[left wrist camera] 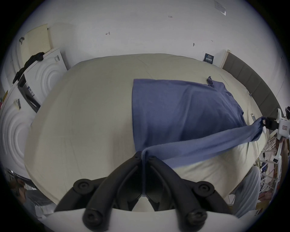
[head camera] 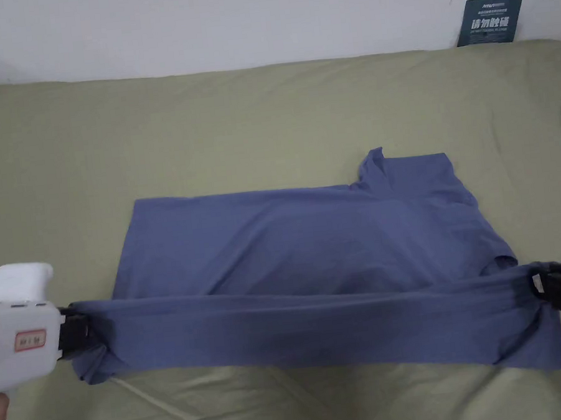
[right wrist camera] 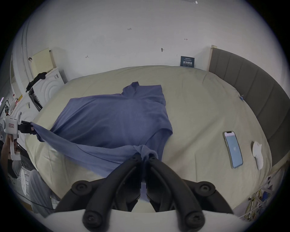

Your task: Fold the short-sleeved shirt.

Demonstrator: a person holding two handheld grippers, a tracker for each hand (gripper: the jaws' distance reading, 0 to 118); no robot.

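Blue short-sleeved shirt (head camera: 314,241) stretched between two grippers over a bed covered in a pale olive sheet (head camera: 201,122).

The left gripper (head camera: 88,331) has its black fingers (left wrist camera: 136,158) closed tight on the hem end of the near edge, and the right gripper (head camera: 540,283) has its fingers (right wrist camera: 151,157) clamped on bunched cloth at the sleeve end. Between them the near edge of the shirt is lifted into a taut band, while the rest of the shirt lies flat on the sheet, collar toward the right and far side. In the right gripper view, a smartphone with a lit screen (right wrist camera: 233,149) and a small white cloth item (right wrist camera: 257,153) lie on the bed, well apart from the shirt, near a grey padded headboard (right wrist camera: 251,87).
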